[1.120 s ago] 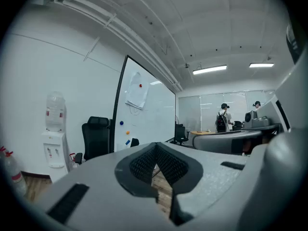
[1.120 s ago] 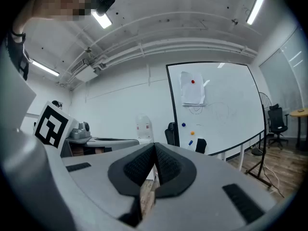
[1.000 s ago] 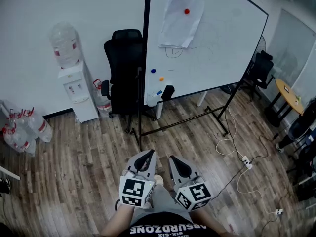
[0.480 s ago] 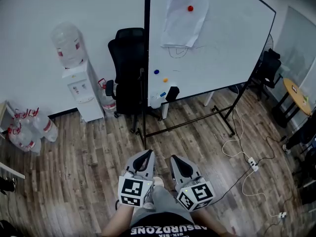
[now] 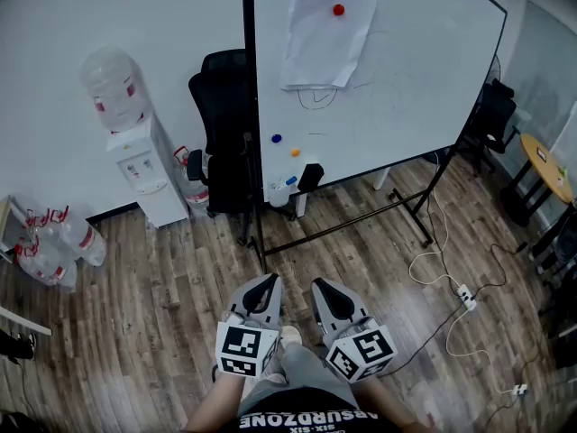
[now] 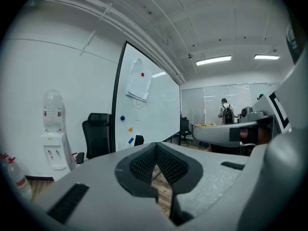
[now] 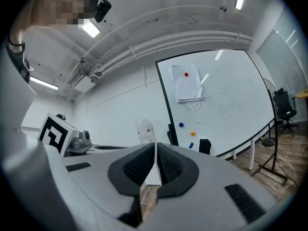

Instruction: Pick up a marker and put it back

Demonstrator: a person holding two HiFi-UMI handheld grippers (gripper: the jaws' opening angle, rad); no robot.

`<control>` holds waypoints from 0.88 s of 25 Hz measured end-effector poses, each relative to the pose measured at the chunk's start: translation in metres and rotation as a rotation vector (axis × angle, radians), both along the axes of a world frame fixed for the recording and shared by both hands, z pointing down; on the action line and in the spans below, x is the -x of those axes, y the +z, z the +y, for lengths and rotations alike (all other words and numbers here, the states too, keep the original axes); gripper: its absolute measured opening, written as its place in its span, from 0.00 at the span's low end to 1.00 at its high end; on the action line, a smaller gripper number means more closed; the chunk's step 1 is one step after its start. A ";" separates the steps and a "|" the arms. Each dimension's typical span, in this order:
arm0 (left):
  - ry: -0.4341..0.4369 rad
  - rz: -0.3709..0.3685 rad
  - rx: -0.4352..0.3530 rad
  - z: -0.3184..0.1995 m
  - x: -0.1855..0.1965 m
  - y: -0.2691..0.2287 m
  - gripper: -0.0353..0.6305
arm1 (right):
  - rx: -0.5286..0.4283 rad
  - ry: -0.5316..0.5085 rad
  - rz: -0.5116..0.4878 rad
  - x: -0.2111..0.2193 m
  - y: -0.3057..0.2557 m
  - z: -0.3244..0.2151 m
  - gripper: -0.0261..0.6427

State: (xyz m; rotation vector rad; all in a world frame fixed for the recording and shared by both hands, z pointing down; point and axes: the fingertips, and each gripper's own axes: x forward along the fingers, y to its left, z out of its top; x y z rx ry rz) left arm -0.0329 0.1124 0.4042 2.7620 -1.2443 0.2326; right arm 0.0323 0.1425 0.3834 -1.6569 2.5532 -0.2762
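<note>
**Fingers pressed together on both grippers, nothing held**

The fingers of the left gripper meet pad to pad with nothing between them, and so do those of the right gripper. The two grippers sit side by side at the near edge, close to the person's body and pointing toward the far wall.

The blue marker lies on the tray at the lower edge of the whiteboard, just left of a black eraser and well apart from both grippers.

Bare wooden floor lies open between the grippers and the board. The board's stand legs cross the floor below the tray. Left of the board's dark frame stand an office chair and a water dispenser. White cables and a power strip trail across the floor on the right.
</note>
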 end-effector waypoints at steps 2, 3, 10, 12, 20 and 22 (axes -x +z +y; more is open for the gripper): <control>-0.003 0.001 -0.001 -0.010 -0.003 0.001 0.06 | -0.006 -0.005 -0.002 -0.004 -0.002 -0.010 0.04; -0.005 0.001 0.000 -0.014 -0.005 0.002 0.06 | -0.009 -0.006 -0.004 -0.006 -0.004 -0.015 0.04; -0.011 -0.009 0.015 -0.045 -0.010 0.009 0.06 | -0.010 0.011 -0.019 -0.021 -0.005 -0.055 0.22; -0.013 -0.013 0.022 -0.054 -0.010 0.012 0.06 | -0.006 0.015 -0.020 -0.023 -0.003 -0.066 0.26; -0.024 -0.025 0.021 -0.091 -0.006 0.013 0.06 | -0.001 0.028 -0.027 -0.027 0.000 -0.107 0.33; -0.025 -0.027 0.020 -0.100 -0.007 0.013 0.06 | 0.003 0.032 -0.027 -0.030 0.000 -0.116 0.33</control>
